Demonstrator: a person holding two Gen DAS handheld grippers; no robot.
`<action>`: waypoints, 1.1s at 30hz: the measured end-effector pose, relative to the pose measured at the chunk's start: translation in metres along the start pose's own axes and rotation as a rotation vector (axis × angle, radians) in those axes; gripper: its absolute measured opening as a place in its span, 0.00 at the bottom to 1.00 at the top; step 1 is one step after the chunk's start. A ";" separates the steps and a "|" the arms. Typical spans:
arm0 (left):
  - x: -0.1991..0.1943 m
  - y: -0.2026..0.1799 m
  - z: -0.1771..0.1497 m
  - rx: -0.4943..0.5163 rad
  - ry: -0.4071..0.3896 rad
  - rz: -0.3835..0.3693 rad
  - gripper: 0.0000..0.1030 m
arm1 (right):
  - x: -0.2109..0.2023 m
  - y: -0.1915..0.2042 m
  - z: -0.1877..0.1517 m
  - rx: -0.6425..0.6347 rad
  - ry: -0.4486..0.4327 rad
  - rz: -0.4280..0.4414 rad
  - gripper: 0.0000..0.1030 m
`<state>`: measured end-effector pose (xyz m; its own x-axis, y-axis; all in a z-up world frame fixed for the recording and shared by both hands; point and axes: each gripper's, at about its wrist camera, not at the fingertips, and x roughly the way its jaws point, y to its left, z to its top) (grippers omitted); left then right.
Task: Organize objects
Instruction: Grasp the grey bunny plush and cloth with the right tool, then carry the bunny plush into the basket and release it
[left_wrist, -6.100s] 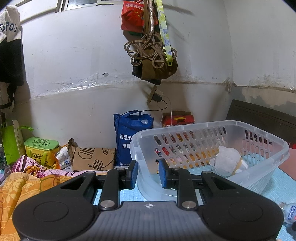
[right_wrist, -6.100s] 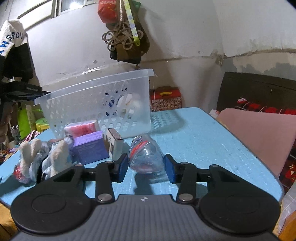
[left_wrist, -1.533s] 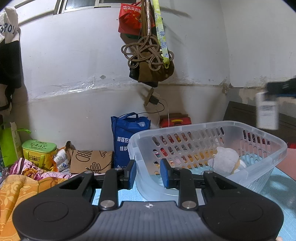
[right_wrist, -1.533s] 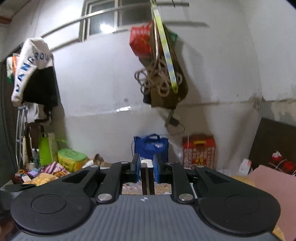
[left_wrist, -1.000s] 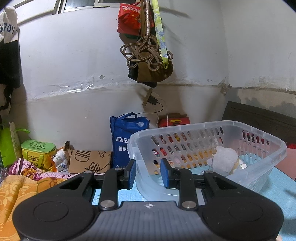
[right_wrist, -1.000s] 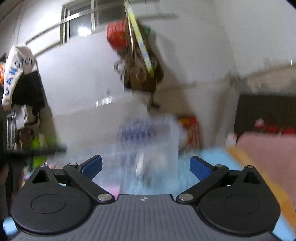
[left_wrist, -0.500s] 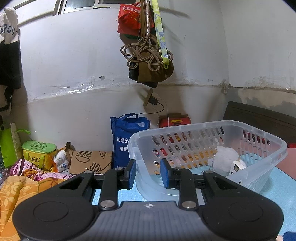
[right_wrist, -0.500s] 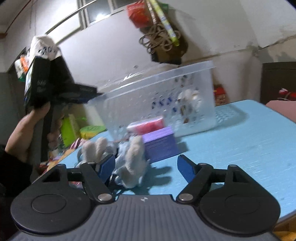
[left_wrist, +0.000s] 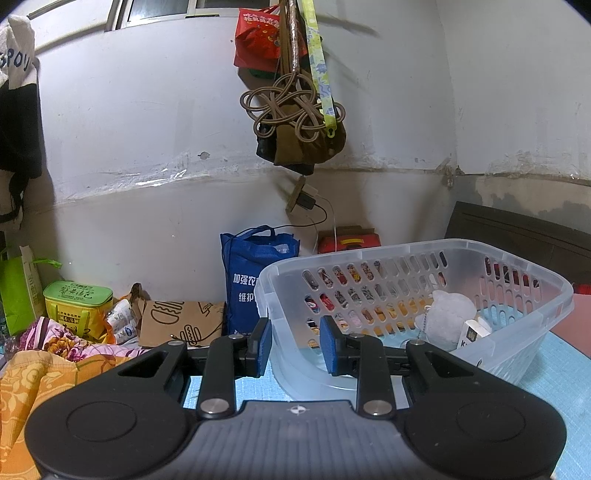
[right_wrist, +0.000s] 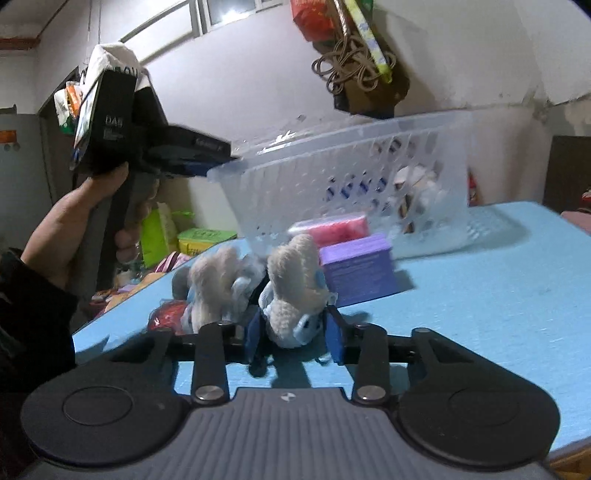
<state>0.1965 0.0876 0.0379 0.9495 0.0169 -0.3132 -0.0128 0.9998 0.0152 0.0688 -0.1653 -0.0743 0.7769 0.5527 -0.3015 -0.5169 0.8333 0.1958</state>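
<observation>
Basket rim clamped at left, plush toy between closing jaws at right

Left gripper (left_wrist: 295, 345) has its pads clamped on the near corner rim of the clear basket (left_wrist: 517, 273), which sits tilted on the blue table (right_wrist: 498, 302). Right gripper (right_wrist: 293, 338): jaws closing around the plush toy (right_wrist: 291, 288), which lies near the table's front left edge; pads look to touch its fur. Purple box (right_wrist: 358, 266) sits just behind the toy, pink pack (right_wrist: 332, 227) behind that, against the basket wall. Table right of the box is open up to its far edge. Only the right view shows the hand (right_wrist: 92, 210) gripping the left tool; only the left view shows a white plush (left_wrist: 447, 317) and small carton (left_wrist: 474, 332) inside the basket
</observation>
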 end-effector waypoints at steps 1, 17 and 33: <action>0.000 0.000 0.000 0.000 0.000 -0.001 0.32 | -0.004 -0.002 0.001 0.000 -0.006 -0.009 0.38; -0.001 0.001 0.001 0.001 -0.001 -0.004 0.31 | 0.011 -0.016 0.002 0.089 0.012 0.053 0.84; -0.001 0.001 0.001 0.000 -0.001 -0.004 0.32 | -0.020 0.006 0.016 -0.022 -0.084 0.043 0.41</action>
<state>0.1957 0.0885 0.0388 0.9501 0.0125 -0.3118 -0.0086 0.9999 0.0139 0.0560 -0.1712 -0.0519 0.7807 0.5871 -0.2140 -0.5576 0.8091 0.1856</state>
